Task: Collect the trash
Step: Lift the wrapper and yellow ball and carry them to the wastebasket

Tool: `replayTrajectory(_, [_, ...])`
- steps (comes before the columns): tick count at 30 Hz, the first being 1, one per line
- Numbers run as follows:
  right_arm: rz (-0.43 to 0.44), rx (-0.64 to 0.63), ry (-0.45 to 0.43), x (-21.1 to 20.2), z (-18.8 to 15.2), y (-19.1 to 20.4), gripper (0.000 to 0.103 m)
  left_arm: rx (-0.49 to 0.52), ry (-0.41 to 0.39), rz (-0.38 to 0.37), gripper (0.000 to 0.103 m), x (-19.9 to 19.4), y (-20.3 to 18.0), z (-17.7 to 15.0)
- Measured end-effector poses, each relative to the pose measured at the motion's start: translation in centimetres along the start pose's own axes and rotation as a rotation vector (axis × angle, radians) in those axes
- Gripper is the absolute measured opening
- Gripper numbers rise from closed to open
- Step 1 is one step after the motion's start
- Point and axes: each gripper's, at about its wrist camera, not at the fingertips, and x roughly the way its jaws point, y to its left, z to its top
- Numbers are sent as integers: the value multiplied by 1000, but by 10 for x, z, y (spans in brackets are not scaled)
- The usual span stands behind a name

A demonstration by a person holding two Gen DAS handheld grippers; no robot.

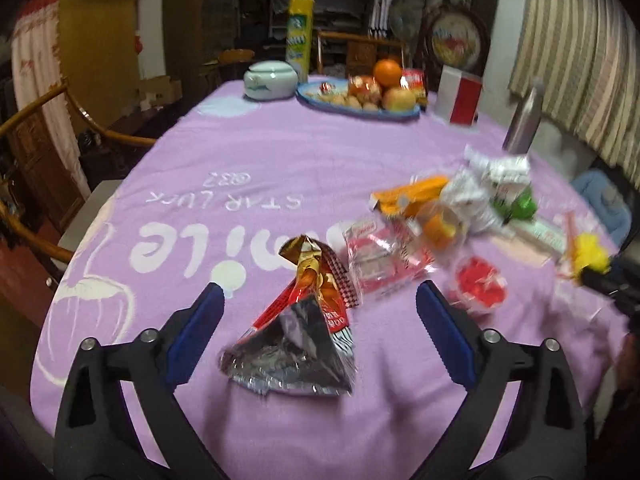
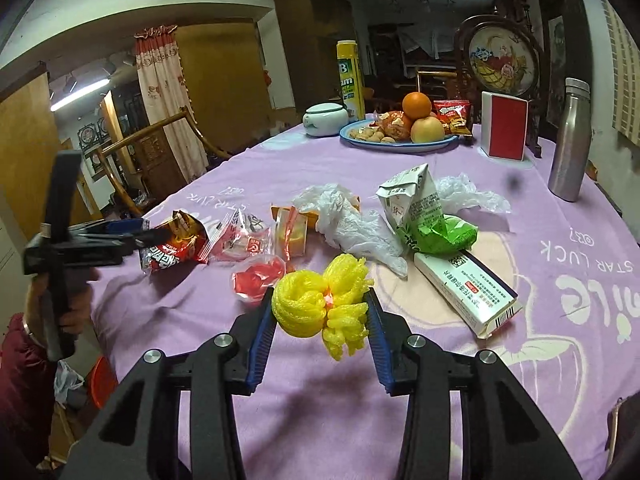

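In the left wrist view a crumpled red-and-foil snack bag lies on the purple tablecloth between the fingers of my left gripper. That gripper is open and its blue pads stand clear of the bag. My right gripper is shut on a yellow foam fruit net, held just above the cloth. Beyond it lie a red plastic cup, a clear red-printed wrapper, an orange box, a white plastic bag, a green-and-white carton and a long white box.
At the far end of the table stand a blue fruit plate, a pale teapot, a tall yellow can, a red-and-white box and a steel bottle. A wooden chair sits left. A hand holds the left gripper.
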Motion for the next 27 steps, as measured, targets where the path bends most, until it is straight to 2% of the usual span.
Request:
replayTrajectory(2, [2, -4, 3, -1, -1, 1, 43, -1, 42, 49, 93, 15, 3, 0])
replayTrajectory(4, [6, -5, 5, 1, 0, 2, 43, -34, 111, 41, 92, 31, 11, -1])
replayTrajectory(5, [8, -4, 6, 2, 1, 1, 44, -43, 122, 26, 85, 34, 13, -2])
replayTrajectory(6, [12, 0, 8, 3, 2, 0, 44, -47, 128, 5, 70, 35, 15, -4])
replayTrajectory(8, [18, 7, 8, 5, 2, -1, 43, -59, 131, -41, 55, 32, 16, -5])
replayTrajectory(11, [22, 13, -8, 0, 3, 0, 43, -111, 74, -94, 50, 10, 22, -4])
replayTrajectory(16, [56, 15, -49, -16, 8, 6, 43, -123, -54, -93, 50, -51, 27, 2])
replayTrajectory(20, [105, 2, -64, -25, 10, 20, 43, -125, -117, -40, 50, -97, 36, -5])
replayTrajectory(27, [172, -57, -68, -35, 10, 58, 43, -175, -110, 64, 51, -148, 68, -56])
